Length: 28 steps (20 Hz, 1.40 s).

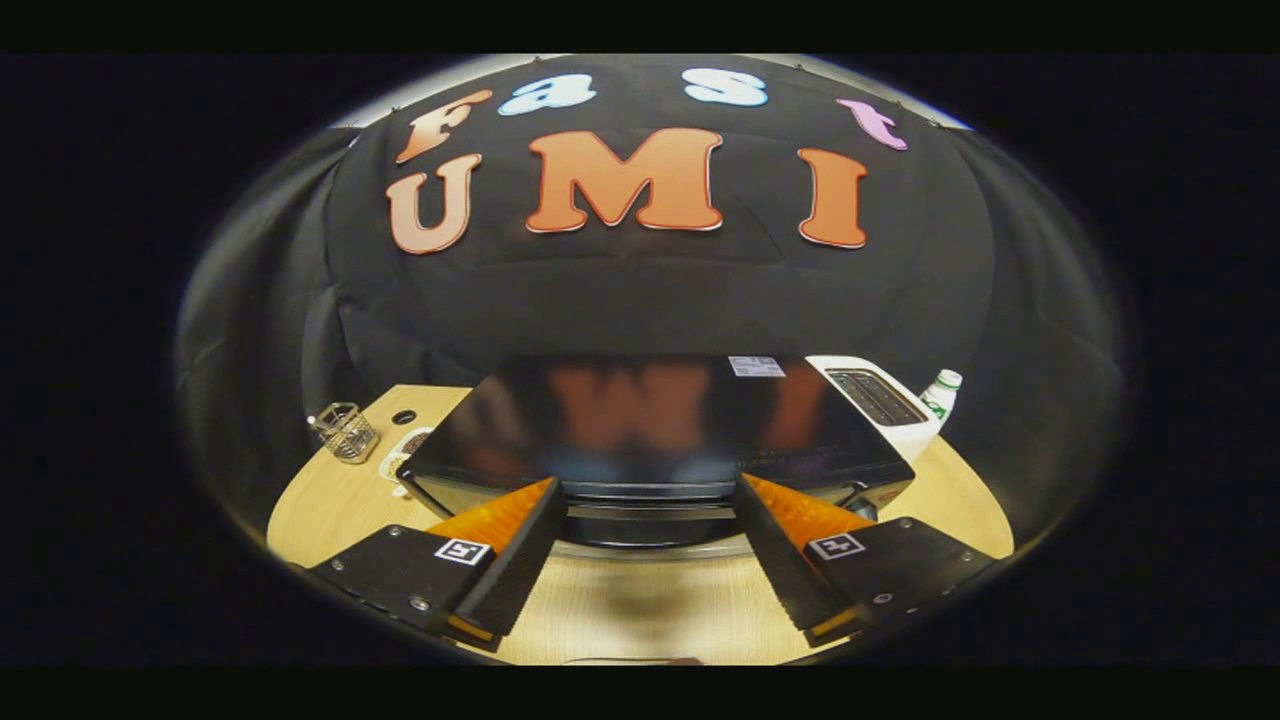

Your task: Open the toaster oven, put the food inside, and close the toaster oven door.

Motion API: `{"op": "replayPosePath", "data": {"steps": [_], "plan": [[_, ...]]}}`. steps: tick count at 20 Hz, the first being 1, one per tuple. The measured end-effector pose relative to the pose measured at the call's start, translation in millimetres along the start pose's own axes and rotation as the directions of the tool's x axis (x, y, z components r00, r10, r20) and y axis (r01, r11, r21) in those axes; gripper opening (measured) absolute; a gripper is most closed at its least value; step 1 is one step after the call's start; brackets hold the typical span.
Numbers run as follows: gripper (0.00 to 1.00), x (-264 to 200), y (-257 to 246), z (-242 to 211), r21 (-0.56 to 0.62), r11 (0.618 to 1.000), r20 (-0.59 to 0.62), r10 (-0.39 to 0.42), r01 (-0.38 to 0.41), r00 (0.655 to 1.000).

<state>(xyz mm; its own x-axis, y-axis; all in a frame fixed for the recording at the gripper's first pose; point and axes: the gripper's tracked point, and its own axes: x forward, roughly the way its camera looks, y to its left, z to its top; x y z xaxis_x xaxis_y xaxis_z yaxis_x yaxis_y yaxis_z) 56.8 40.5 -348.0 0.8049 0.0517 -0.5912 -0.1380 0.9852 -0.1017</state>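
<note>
the gripper (650, 535) was held with its fingers wide apart and nothing between them; just ahead of them, on the wooden table (640, 610), stood the toaster oven (660, 430), its door seemingly closed; the handle bar (650, 512) was seen in the gap between the fingertips; the opening step was judged best done by centring on that bar, closing squarely and pulling down in an arc; no food could be made out; one toaster oven, one white toaster (880, 400), one bottle (942, 392) and one wire basket (345, 432) were counted.
</note>
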Motion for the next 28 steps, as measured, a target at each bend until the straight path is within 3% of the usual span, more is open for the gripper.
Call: {"op": "replayPosePath", "data": {"steps": [10, 28], "plan": [[0.99, -33, -1, -32, 0.016, 1.0, -0.071, -0.009, 0.01, 0.997], [0.98, -84, -1, -134, 0.003, 1.0, -0.225, -0.01, 0.011, 0.974]]}}
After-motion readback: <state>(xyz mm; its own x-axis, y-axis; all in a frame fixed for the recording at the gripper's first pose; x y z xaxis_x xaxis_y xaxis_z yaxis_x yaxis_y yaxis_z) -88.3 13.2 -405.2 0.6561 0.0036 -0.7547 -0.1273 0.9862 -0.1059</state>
